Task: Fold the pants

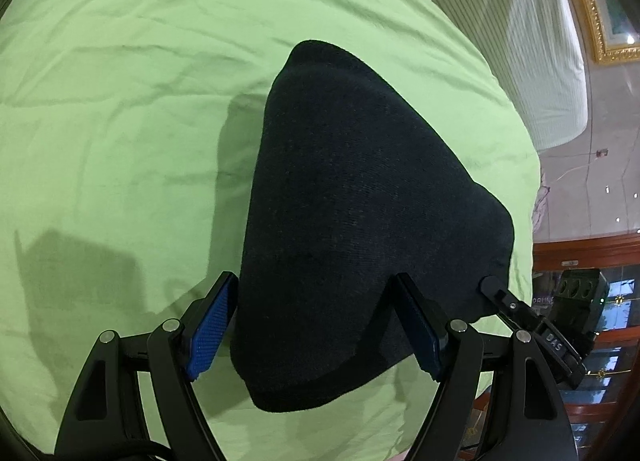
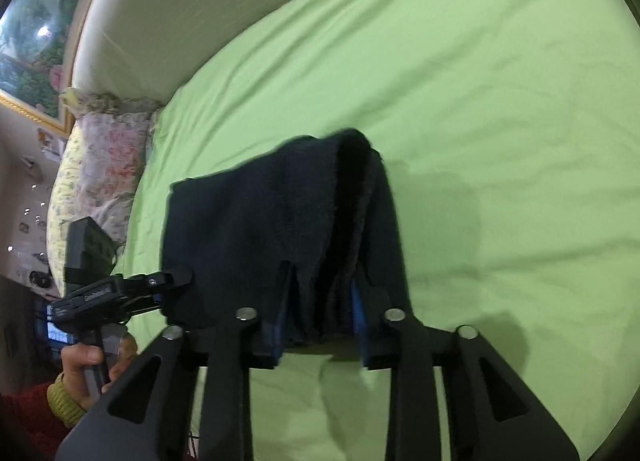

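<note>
The dark navy pants [image 1: 360,201] hang as a folded bundle above the green bed sheet [image 1: 120,101], held up by both grippers. My left gripper [image 1: 316,293] has the cloth's near edge between its blue-padded fingers [image 1: 210,325], with the jaws fairly wide around the thick fold. The right gripper's fingertip [image 1: 494,287] pinches the cloth at the lower right. In the right wrist view the pants [image 2: 260,221] drape forward from my right gripper [image 2: 320,301], which is shut on a bunched fold. The left gripper [image 2: 176,275] grips the left corner there.
A floral pillow [image 2: 100,165] lies at the bed's left edge by the cream headboard [image 2: 200,1]. A gold-framed picture [image 1: 592,21] hangs on the wall. A wooden glass cabinet [image 1: 600,301] stands beside the bed. The person's hand [image 2: 92,365] holds the left gripper's handle.
</note>
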### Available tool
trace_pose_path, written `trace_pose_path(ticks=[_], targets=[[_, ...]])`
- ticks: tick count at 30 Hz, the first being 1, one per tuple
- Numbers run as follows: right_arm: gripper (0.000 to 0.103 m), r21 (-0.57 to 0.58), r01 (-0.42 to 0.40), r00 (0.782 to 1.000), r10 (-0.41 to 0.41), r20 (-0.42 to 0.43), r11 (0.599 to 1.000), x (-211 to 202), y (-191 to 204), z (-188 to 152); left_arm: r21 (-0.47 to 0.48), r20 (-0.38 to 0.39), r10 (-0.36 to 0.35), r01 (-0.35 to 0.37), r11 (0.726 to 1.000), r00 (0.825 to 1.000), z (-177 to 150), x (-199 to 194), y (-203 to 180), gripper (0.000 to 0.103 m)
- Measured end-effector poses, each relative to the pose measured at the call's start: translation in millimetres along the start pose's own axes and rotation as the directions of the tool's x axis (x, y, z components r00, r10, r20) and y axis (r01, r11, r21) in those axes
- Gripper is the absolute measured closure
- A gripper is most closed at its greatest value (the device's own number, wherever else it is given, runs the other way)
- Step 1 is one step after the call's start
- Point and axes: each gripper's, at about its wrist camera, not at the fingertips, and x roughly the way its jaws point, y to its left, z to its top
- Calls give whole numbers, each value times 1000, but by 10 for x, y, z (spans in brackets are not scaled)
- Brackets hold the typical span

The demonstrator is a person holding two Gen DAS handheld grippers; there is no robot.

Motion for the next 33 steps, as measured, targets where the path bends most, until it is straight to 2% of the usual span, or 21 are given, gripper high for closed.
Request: trace_pose_path(ticks=[2,5,11,17,23,27,30,33], targets=[[62,17,-5,999,4,44,1000,-72,-4,-8,1,8,8,-8,1000,1000,-5,-24,5,24],[56,27,-5,995,3,98,1000,-168,-23,22,0,24,16,-16,1000,1000,4,-84,8,24],[55,45,-29,995,25,93,999,-106,-81,137,-3,34,20,-20,1000,999,55,-110,38,24],[55,53,5,997,-9,72,999,145,-197,123,-15,32,9,-9,1000,999,88,5,156,23],[54,92,-57,997,52,59,994,257,-381,80,27,38,27,-28,999,999,98,55,234,23],[54,128,-102,994,95,56,987,285,-420,72,22,41,34,-35,999,999,116,72,244,22],[53,135,-107,993,101,56,985,289,-405,65,29,47,44,-45,999,998,116,83,212,22],[51,144,-112,993,105,58,983,286,-394,51,36,52,39,-41,999,998,109,83,193,26]])
